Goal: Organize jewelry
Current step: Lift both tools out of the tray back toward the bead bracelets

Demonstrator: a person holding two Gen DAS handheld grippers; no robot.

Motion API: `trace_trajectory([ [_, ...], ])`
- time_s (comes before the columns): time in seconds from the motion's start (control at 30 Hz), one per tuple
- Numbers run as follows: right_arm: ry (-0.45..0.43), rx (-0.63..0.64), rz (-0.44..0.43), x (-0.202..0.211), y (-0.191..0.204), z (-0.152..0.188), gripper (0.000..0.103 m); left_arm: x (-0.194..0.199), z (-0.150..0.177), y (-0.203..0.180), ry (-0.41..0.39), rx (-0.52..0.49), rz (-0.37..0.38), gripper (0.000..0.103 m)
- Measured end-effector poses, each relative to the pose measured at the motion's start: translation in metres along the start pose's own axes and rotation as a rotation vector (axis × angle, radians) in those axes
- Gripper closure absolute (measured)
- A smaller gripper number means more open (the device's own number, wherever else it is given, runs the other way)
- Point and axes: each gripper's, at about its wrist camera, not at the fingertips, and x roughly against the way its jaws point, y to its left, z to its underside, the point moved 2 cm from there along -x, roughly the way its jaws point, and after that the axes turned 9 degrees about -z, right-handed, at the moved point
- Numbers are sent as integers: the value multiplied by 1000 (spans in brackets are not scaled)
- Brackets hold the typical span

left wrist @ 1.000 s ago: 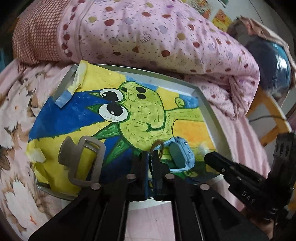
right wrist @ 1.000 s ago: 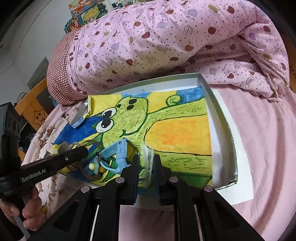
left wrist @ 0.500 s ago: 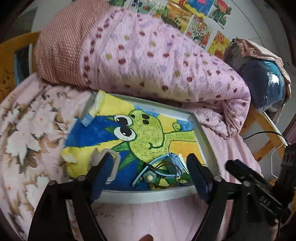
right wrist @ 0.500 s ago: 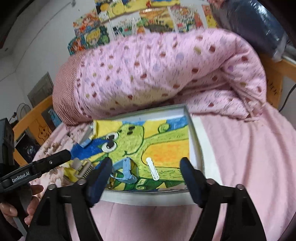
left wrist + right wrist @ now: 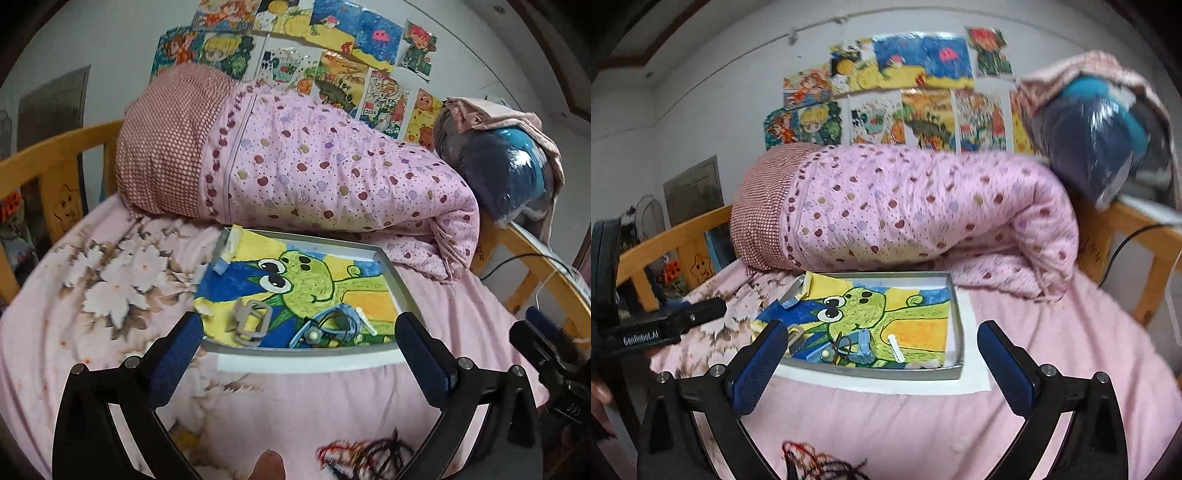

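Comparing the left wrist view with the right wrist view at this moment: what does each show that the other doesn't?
Only the left wrist view shows the grey buckle whole, plus the right gripper's body at its right edge. Only the right wrist view shows the left gripper's body, labelled GenRobot.AI, at its left edge. Both show the tray with the frog drawing, blue watch, white strip, red-and-black cord, and open jaws.

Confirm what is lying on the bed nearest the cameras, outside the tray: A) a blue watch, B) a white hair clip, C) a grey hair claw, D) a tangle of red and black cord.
D: the tangle of red and black cord lies on the pink sheet in front of the tray, while the watch, hair claw and white clip sit inside it.
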Motion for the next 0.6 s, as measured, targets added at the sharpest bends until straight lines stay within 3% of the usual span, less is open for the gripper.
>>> trace_trajectory([
  [0.13,1,48,3,26,17,14,0,27,18,3,-32,-30,-1,1],
  [0.33,34,1,-27,54,30,37,0,62,53,7,-44,-73,2,1],
  [0.6,123,25,-2,75,47,68,0,91,91,15,-13,-81,6,1],
])
